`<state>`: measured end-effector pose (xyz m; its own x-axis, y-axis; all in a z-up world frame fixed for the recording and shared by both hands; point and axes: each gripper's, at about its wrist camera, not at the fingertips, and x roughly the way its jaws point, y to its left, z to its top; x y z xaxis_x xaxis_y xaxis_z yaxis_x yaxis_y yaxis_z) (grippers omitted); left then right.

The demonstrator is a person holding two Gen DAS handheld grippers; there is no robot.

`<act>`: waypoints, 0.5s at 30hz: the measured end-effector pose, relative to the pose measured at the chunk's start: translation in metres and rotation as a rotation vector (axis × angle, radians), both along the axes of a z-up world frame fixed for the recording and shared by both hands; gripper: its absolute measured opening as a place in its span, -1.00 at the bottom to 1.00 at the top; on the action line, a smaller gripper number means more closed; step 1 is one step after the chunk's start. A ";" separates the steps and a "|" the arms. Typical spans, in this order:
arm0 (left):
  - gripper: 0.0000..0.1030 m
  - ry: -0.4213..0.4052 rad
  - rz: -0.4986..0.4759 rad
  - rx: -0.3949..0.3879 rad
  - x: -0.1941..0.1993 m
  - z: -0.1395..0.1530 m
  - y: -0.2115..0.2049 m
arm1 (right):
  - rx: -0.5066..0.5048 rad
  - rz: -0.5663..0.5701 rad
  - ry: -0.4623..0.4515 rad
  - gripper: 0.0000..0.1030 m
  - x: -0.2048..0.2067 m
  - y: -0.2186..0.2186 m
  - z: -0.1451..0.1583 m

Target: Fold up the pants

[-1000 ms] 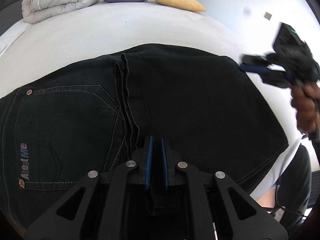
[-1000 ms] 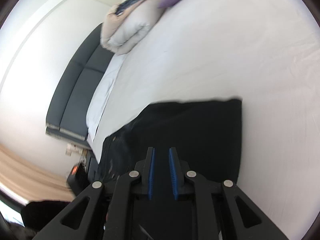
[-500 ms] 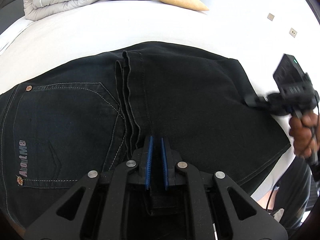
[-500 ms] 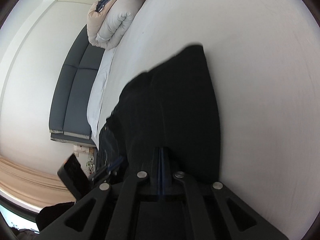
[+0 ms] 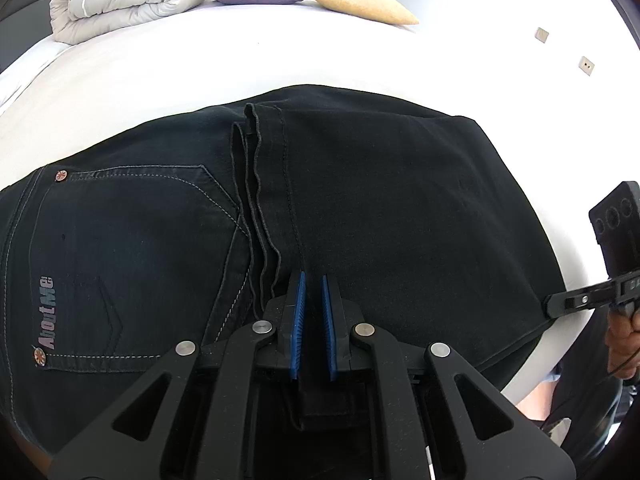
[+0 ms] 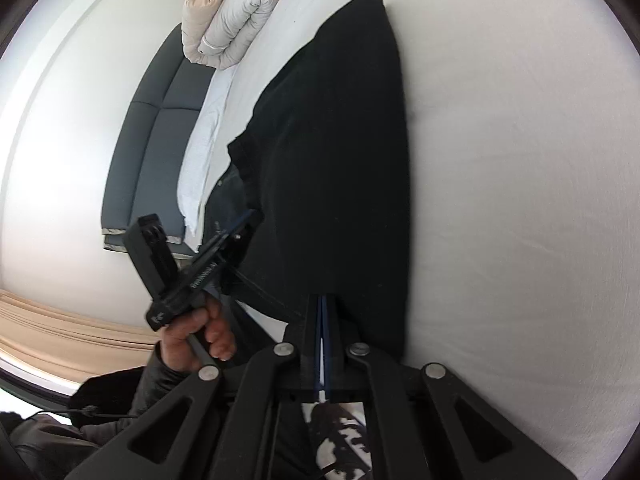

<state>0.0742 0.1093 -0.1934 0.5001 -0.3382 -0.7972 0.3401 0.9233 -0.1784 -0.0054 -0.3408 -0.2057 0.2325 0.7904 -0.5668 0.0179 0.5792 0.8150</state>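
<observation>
The right gripper (image 6: 323, 344), its fingers now pressed together, has swung to the folded pants' (image 5: 360, 208) edge; the left gripper (image 5: 313, 320) pinches cloth.

The left wrist view looks steeply down, close over the black jeans (image 5: 360, 208) toward the pillows (image 5: 360, 2). The right wrist view faces along their edge toward the sofa (image 6: 160, 128); both share the duvet (image 5: 124, 0).

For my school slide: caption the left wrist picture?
Left gripper pinches folded black pants on a white bed.
</observation>
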 end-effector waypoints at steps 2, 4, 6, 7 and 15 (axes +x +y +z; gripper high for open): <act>-0.84 0.001 0.004 -0.010 0.001 0.001 0.000 | 0.001 -0.004 -0.018 -1.00 0.000 0.001 -0.005; -0.84 0.013 0.019 -0.048 0.003 0.002 0.003 | 0.016 -0.017 -0.032 -1.00 -0.003 -0.001 -0.009; -0.83 0.023 0.047 -0.111 0.001 0.008 0.013 | 0.011 -0.020 -0.043 -1.00 -0.004 -0.001 -0.009; -0.83 0.018 0.068 -0.136 -0.003 0.013 0.019 | 0.005 -0.021 -0.047 -1.00 -0.005 -0.001 -0.009; -0.10 -0.131 0.353 -0.426 -0.064 0.062 0.141 | -0.014 -0.030 -0.052 -1.00 -0.007 0.003 -0.007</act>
